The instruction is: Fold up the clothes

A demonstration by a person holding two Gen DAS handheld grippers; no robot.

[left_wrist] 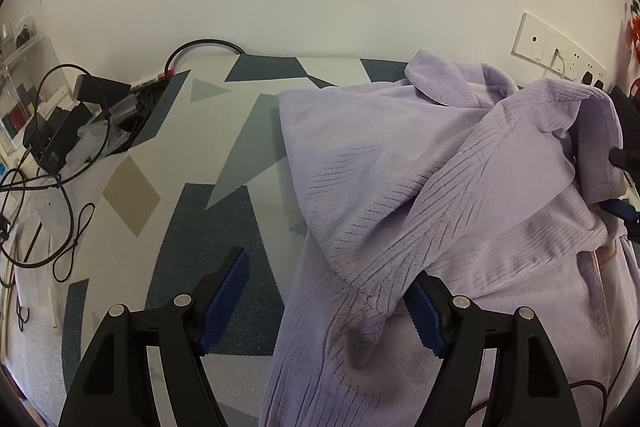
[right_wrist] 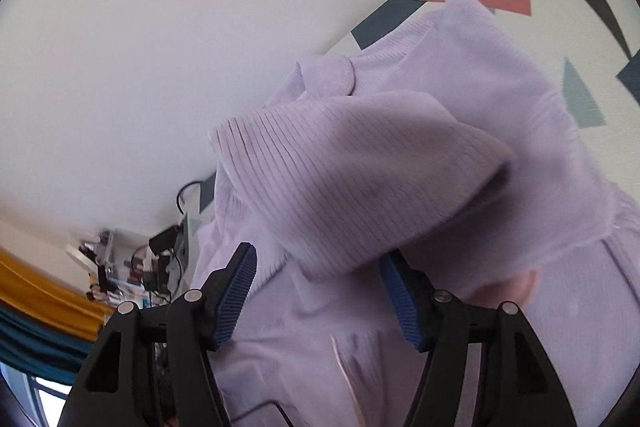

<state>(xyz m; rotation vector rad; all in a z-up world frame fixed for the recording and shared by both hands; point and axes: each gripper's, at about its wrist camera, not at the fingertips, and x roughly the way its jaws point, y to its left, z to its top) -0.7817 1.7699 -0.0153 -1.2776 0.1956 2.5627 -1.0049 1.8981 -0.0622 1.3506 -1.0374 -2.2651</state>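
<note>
Left gripper spread wide over a lilac fleece robe bunched on the patterned table; right gripper also spread, sleeve draped across its fingers, unclamped. Robe is not folded; most folding remains.

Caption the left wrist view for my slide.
Open left gripper poised at the edge of a lilac ribbed garment lying on a geometric-patterned table.

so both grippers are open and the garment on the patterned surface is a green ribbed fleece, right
Not quite: the garment is pale lilac, not green, as the left wrist view shows. The rest holds: it is ribbed fleece on the patterned surface, and the left gripper and right gripper are both open.
</note>
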